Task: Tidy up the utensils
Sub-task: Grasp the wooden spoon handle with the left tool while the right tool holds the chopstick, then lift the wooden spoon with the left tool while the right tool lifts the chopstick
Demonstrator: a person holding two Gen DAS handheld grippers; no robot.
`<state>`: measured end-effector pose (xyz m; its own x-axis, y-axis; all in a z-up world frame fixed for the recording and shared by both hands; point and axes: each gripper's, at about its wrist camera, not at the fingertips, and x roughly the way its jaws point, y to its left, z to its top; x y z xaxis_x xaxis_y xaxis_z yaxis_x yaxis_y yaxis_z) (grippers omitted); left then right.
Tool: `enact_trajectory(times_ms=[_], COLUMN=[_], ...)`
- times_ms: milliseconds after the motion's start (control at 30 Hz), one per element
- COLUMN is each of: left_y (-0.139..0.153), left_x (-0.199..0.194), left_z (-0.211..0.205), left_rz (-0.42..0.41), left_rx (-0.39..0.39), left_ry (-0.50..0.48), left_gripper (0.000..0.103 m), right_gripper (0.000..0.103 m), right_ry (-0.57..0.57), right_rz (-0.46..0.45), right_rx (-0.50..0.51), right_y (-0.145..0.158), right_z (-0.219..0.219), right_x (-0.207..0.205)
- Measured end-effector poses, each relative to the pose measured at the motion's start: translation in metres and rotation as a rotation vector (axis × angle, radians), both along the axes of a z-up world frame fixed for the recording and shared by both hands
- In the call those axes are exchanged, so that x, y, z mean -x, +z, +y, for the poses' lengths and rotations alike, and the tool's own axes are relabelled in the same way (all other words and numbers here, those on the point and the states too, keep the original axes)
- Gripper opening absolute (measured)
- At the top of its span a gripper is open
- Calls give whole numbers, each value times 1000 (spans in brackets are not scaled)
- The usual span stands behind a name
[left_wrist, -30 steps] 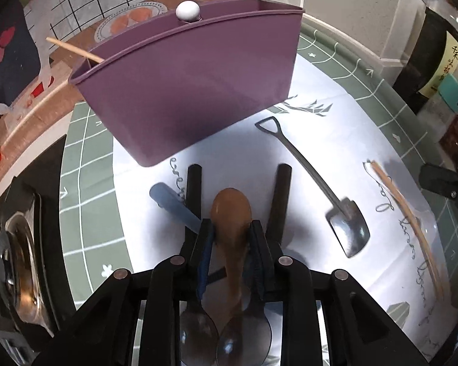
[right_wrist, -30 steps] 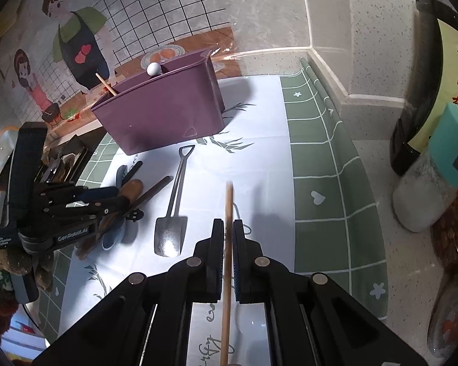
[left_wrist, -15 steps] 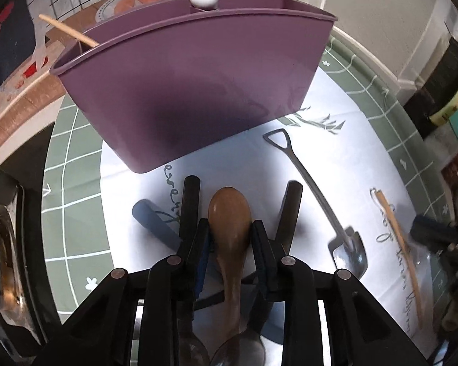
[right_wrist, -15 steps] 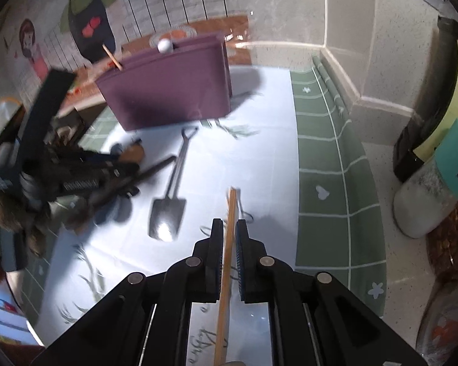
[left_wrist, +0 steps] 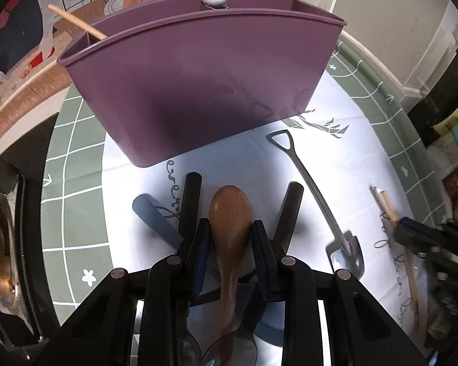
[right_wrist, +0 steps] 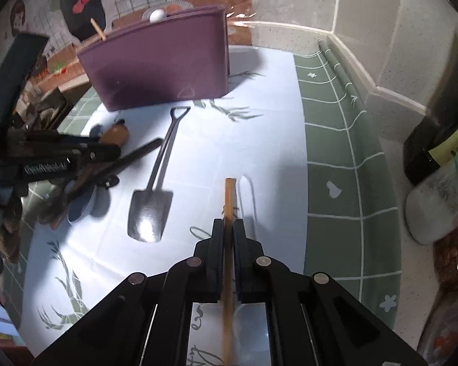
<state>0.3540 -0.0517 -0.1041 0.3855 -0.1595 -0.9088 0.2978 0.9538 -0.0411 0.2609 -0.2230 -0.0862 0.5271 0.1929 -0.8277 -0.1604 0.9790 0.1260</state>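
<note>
A glossy brown wooden spoon (left_wrist: pixel 230 213) is clamped in the left gripper (left_wrist: pixel 230 228); a thin wooden chopstick (right_wrist: pixel 229 201) is pinched by the right gripper (right_wrist: pixel 228 228), its jaws nearly closed.

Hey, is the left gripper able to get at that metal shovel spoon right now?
Probably not yet. The left gripper is shut on the wooden spoon, so its jaws are occupied. The shovel spoon itself lies uncovered on the mat.

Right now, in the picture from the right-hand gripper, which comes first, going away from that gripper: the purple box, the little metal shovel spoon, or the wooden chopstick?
1. Wooden chopstick: clamped between the right gripper's closing jaws.
2. Metal shovel spoon: lying on the mat, just to its left.
3. Purple box: standing at the mat's far end, by the wall.
</note>
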Motion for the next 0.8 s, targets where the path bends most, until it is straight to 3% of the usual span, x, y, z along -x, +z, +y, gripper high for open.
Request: enact_trajectory(times_ms=[100, 167, 333, 367, 400, 600, 800], left_y=[0, 4, 54, 66, 77, 106, 106], left_x=[0, 4, 49, 60, 70, 93, 93], left_z=[-1, 6, 28, 37, 45, 63, 76], left_rz=[-9, -18, -151, -185, -217, -330, -323], left_rx=[10, 74, 245, 279, 301, 321, 324], left_ry=[8, 24, 64, 67, 74, 120, 163], left_gripper=[27, 27, 27, 25, 15, 8, 5], right_gripper=[6, 6, 6, 6, 6, 5, 5], right_ry=[-11, -16, -17, -22, -28, -19, 9], right_rz=[-44, -91, -200, -224, -241, -301, -293], right_rx=[-75, -113, -193, -208, -212, -200, -184], right_y=[15, 32, 68, 75, 81, 100, 99], right_z=[-9, -16, -27, -30, -31, -23, -14], right_x=[5, 10, 24, 27, 28, 28, 25])
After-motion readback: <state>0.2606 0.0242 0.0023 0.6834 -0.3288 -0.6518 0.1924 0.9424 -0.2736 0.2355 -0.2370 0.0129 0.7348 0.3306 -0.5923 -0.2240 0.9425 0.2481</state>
